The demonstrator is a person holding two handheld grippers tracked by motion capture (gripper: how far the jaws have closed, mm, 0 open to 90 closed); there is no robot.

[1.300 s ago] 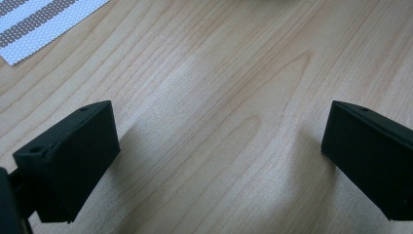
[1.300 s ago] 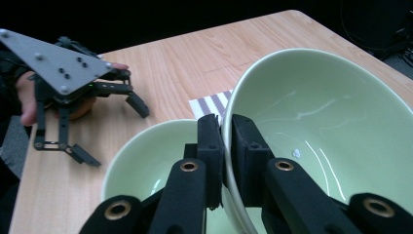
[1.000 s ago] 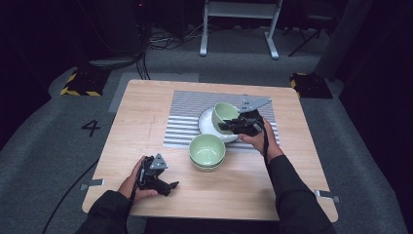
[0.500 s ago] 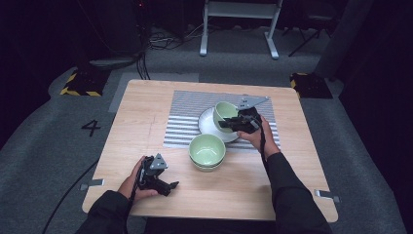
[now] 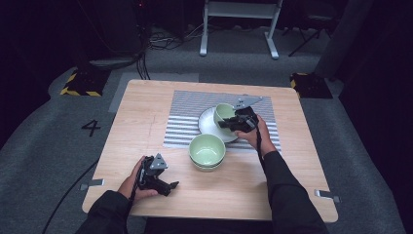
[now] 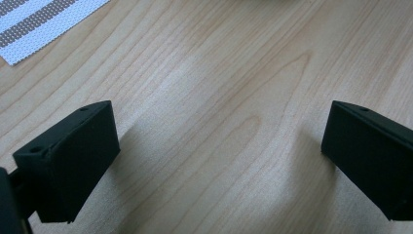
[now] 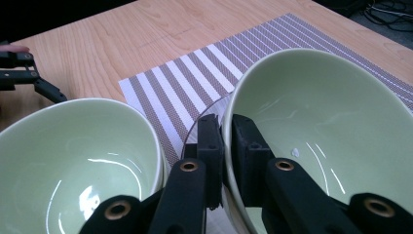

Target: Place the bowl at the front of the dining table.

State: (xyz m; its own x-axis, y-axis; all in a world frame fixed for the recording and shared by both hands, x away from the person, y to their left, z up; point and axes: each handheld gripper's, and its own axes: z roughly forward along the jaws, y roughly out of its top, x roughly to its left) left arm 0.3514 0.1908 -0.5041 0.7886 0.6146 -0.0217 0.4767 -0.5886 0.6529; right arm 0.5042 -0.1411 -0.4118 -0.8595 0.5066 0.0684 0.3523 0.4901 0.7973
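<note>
Small bowl (image 5: 223, 112) on plate (image 5: 207, 123), plate on mat (image 5: 185, 109); stacked bowls (image 5: 207, 150) in front.

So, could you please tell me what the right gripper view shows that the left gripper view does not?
The right gripper view alone shows the right gripper with its jaws closed on the rim of a green bowl that sits over a white plate, a second green bowl nearer the person, and the left gripper farther off. The left gripper view alone shows the left gripper close up, its jaws wide apart over bare wood with nothing between them. Both share the wooden table and the striped placemat.
</note>
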